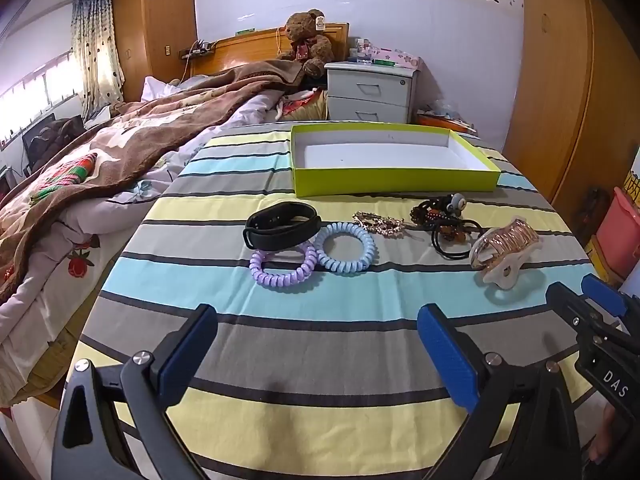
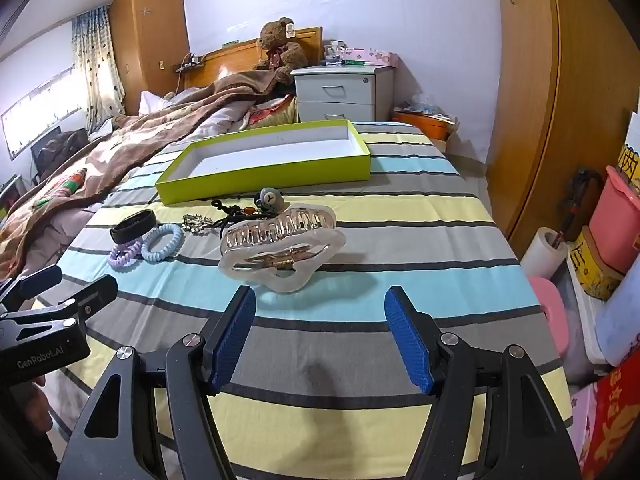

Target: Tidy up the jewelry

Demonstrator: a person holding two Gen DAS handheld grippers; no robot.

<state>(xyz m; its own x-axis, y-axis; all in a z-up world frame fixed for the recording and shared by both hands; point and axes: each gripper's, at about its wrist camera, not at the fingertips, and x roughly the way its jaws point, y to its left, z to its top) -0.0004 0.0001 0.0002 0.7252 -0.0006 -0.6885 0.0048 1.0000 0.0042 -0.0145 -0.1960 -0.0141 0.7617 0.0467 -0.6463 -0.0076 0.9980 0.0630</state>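
Observation:
On the striped cloth lie a black wristband (image 1: 282, 225), a purple coil hair tie (image 1: 283, 267), a blue coil hair tie (image 1: 345, 247), a beaded bracelet (image 1: 380, 224), a tangle of black hair ties with charms (image 1: 444, 220) and a clear hair claw clip (image 1: 505, 252). Behind them sits an empty lime-green box (image 1: 394, 182). My left gripper (image 1: 318, 354) stands open, short of the coil ties, nothing between its fingers. My right gripper (image 2: 322, 338) is open just before the claw clip (image 2: 282, 242), apart from it. The box (image 2: 264, 178) lies beyond.
The striped table (image 2: 420, 216) drops off at its right edge to stacked boxes, a pink bin (image 2: 614, 220) and a paper roll (image 2: 544, 252). A bed with a brown blanket (image 1: 120, 148) borders the left side. A white nightstand (image 1: 370, 92) stands behind the box.

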